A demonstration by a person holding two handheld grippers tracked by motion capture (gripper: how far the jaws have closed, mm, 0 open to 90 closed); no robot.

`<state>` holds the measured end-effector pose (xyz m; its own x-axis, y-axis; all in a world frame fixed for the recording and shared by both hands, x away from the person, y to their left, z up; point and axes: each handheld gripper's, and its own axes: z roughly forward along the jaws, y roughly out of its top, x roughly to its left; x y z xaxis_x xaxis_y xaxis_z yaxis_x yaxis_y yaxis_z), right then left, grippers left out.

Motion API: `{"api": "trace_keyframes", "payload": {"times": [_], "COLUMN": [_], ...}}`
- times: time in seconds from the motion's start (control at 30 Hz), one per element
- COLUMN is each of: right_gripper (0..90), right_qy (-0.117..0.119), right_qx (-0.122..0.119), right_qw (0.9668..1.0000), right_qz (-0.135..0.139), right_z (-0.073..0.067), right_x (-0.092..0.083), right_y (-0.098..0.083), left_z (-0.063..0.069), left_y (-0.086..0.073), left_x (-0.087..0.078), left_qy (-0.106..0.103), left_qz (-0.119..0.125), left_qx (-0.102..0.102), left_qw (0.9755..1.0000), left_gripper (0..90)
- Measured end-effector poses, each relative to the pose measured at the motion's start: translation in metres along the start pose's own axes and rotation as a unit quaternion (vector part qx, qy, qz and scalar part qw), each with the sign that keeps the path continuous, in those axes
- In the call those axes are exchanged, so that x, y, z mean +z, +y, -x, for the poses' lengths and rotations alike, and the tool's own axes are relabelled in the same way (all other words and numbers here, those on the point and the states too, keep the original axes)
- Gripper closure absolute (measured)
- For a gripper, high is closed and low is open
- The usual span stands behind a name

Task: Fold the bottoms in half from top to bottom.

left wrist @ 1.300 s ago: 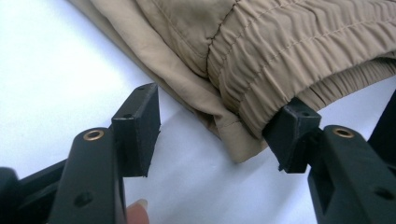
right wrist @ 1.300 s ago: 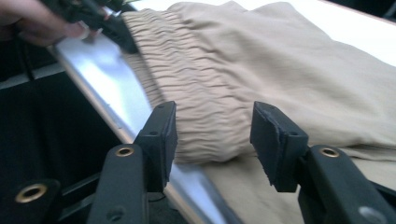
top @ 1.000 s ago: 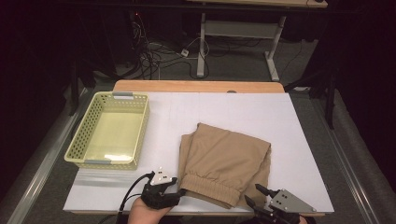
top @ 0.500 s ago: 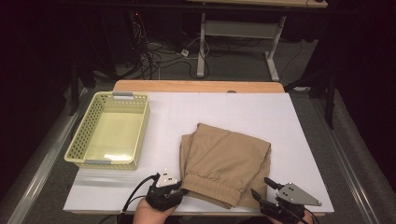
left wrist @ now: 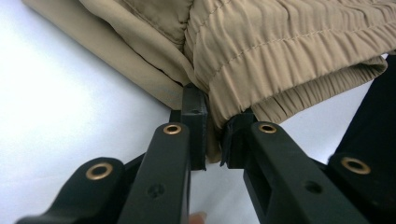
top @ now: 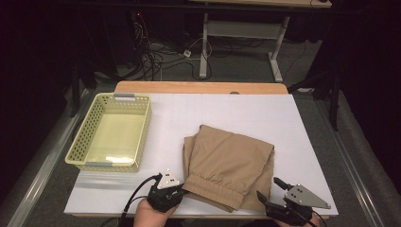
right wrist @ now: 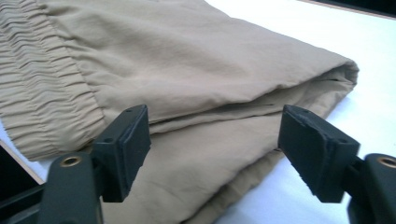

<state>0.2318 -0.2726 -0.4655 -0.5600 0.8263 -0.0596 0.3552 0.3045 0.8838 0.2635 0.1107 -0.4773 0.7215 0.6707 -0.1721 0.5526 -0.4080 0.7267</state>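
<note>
Folded tan trousers [top: 229, 166] lie on the white table [top: 236, 109], right of centre and toward the near edge, with the gathered elastic waistband [left wrist: 289, 56] turned to the near left. The left gripper [top: 182, 191] sits at the near-left corner of the trousers; its jaws have just been closing and now pinch the end of the waistband, the pads pressed to the cloth with only a narrow gap between them. The right gripper [top: 267, 202] rests at the near-right corner; its jaws have just been opening and stand wide apart, one on either side of the folded edge, cloth lying between them but neither pad pressing on it. A hand [top: 147, 216] backs the left gripper at the near table edge. A yellow basket [top: 78, 149] with a perforated wall stands at the left of the table, well apart from the trousers. Beyond the far edge, cables [top: 156, 56] lie on the dark floor beside a desk frame [top: 241, 33].
</note>
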Motion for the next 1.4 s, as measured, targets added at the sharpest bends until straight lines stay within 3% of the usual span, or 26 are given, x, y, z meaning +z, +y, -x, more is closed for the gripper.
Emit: {"api": "trace_keyframes", "payload": {"times": [0.13, 0.3, 0.43, 0.53, 0.57, 0.67, 0.73, 0.83, 0.9, 0.97, 1.0, 1.07, 1.1, 1.27, 1.4], "right_gripper": [17.2, 15.4, 15.3, 17.9, 22.4, 43.0, 56.3, 60.3, 57.5, 53.2, 52.7, 54.4, 58.2, 86.5, 90.0], "right_qy": [-0.007, -0.012, -0.007, 0.012, 0.019, 0.07, 0.085, 0.101, 0.095, 0.092, 0.103, 0.123, 0.128, 0.132, 0.128], "right_qx": [0.012, 0.028, 0.029, 0.024, 0.02, 0.015, -0.005, -0.022, -0.027, -0.017, -0.002, 0.026, 0.028, -0.007, -0.027], "right_qw": [0.9999, 0.9995, 0.9995, 0.9996, 0.9996, 0.9972, 0.996, 0.9944, 0.9951, 0.995, 0.9931, 0.9894, 0.9879, 0.9865, 0.9866], "right_qz": [0.005, 0.011, 0.01, 0.008, 0.009, 0.022, 0.025, 0.022, 0.001, -0.035, -0.057, -0.074, -0.083, -0.097, -0.098], "right_z": [0.005, 0.01, 0.01, 0.001, -0.003, -0.025, -0.043, -0.065, -0.073, -0.073, -0.071, -0.064, -0.062, -0.066, -0.07], "right_x": [-0.002, -0.005, -0.004, 0.0, 0.001, 0.008, 0.015, 0.031, 0.044, 0.056, 0.061, 0.064, 0.063, 0.06, 0.056], "right_y": [-0.002, -0.003, -0.004, -0.001, 0.0, 0.01, 0.019, 0.03, 0.03, 0.023, 0.019, 0.014, 0.014, 0.012, 0.013], "left_z": [-0.003, -0.015, -0.022, -0.022, -0.021, -0.019, -0.018, -0.017, -0.016, -0.015, -0.014, -0.013, -0.012, -0.012, -0.012], "left_y": [-0.003, -0.007, -0.01, -0.01, -0.011, -0.012, -0.013, -0.013, -0.013, -0.014, -0.014, -0.014, -0.014, -0.015, -0.015], "left_x": [-0.005, -0.017, -0.021, -0.02, -0.018, -0.017, -0.016, -0.016, -0.016, -0.016, -0.016, -0.015, -0.015, -0.014, -0.014], "left_qy": [0.005, 0.014, 0.029, 0.032, 0.036, 0.043, 0.046, 0.05, 0.053, 0.056, 0.058, 0.063, 0.066, 0.069, 0.07], "left_qz": [-0.003, 0.001, -0.002, -0.005, -0.008, -0.009, -0.008, -0.008, -0.007, -0.008, -0.009, -0.009, -0.009, -0.008, -0.007], "left_qx": [0.011, 0.005, 0.012, 0.015, 0.02, 0.024, 0.024, 0.027, 0.031, 0.034, 0.035, 0.038, 0.039, 0.036, 0.034], "left_qw": [0.9999, 0.9999, 0.9995, 0.9994, 0.9991, 0.9987, 0.9986, 0.9984, 0.9981, 0.9978, 0.9977, 0.9972, 0.9971, 0.9969, 0.9969], "left_gripper": [80.9, 80.9, 80.9, 80.9, 80.9, 80.7, 80.6, 80.5, 80.4, 80.3, 80.2, 79.9, 79.8, 78.9, 78.5]}}
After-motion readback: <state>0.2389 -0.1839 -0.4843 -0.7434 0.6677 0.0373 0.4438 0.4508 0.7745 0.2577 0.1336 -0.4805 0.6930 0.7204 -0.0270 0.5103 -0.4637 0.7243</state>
